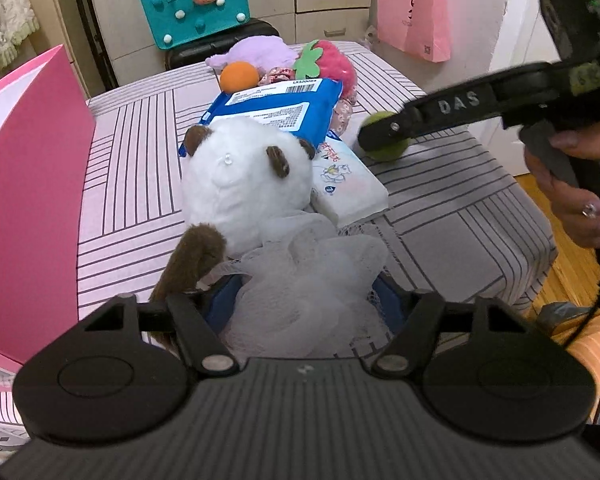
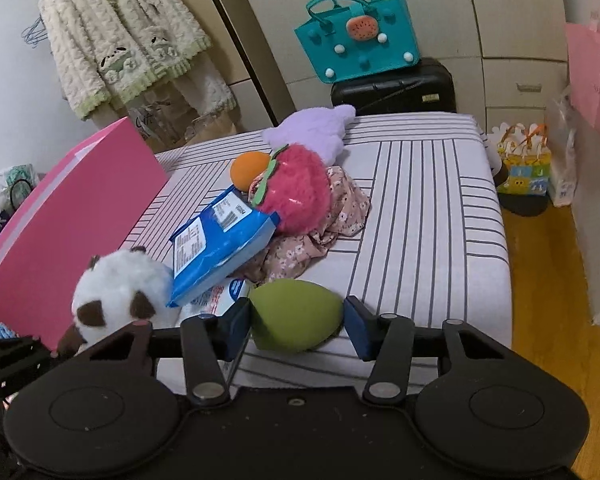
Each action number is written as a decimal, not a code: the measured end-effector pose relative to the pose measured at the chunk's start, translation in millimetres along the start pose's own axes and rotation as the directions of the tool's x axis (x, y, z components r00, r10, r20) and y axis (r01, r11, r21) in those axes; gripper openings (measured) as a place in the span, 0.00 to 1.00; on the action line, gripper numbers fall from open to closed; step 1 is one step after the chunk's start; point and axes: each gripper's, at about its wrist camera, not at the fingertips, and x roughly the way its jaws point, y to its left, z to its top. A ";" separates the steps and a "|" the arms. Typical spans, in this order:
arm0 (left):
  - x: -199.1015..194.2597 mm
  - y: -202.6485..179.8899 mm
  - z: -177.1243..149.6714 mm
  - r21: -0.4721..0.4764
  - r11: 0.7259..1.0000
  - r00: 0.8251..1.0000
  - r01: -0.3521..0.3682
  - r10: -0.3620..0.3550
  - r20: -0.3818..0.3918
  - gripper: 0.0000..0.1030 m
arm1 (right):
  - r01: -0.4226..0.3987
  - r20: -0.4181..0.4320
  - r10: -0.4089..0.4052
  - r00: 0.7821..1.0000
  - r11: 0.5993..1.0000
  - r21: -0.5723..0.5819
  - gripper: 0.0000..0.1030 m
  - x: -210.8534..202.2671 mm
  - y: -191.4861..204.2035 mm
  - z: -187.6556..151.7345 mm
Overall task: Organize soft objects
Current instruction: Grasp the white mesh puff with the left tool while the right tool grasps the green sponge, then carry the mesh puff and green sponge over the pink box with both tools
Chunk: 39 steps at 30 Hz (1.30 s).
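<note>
Both tools loaded, nothing stowed as far as I can see. Left gripper [image 1: 300,304] has its jaws pressed into a white mesh bath pouf [image 1: 312,276], which sits at 6 o'clock in the left wrist view, touching the white-and-brown plush toy [image 1: 244,184] just beyond it. Right gripper [image 2: 298,320] pinches a green foam ball [image 2: 296,314] between its blue pads, low over the striped bed [image 2: 440,208]; ball visibly squashed. Pink bag [image 1: 28,184] stands at 9 o'clock, opening not visible, so contents unknown. Still piled mid-bed toward 12: blue wipes pack [image 1: 276,108], white tissue pack [image 1: 348,184], orange ball [image 1: 239,76], strawberry plush [image 2: 296,188], purple plush [image 2: 316,132], floral cloth [image 2: 328,216]. My read: early stage, two items in hand, most of the pile left.
</note>
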 end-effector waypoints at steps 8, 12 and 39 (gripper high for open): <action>-4.5 4.0 2.5 -0.031 0.999 0.999 0.036 -0.036 0.013 0.39 | 0.027 0.012 -0.026 1.000 0.997 -0.076 0.54 -22.2 14.2 -18.6; -9.4 7.1 3.4 -0.046 0.996 0.997 0.073 -0.073 0.008 0.38 | 0.025 0.020 -0.024 1.000 0.994 -0.102 0.54 -37.9 21.2 -27.5; -88.0 41.6 -1.9 -0.055 0.982 0.978 0.182 -0.187 -0.091 0.38 | -0.144 -0.125 0.112 0.986 0.949 -0.281 0.54 -88.3 97.5 -45.4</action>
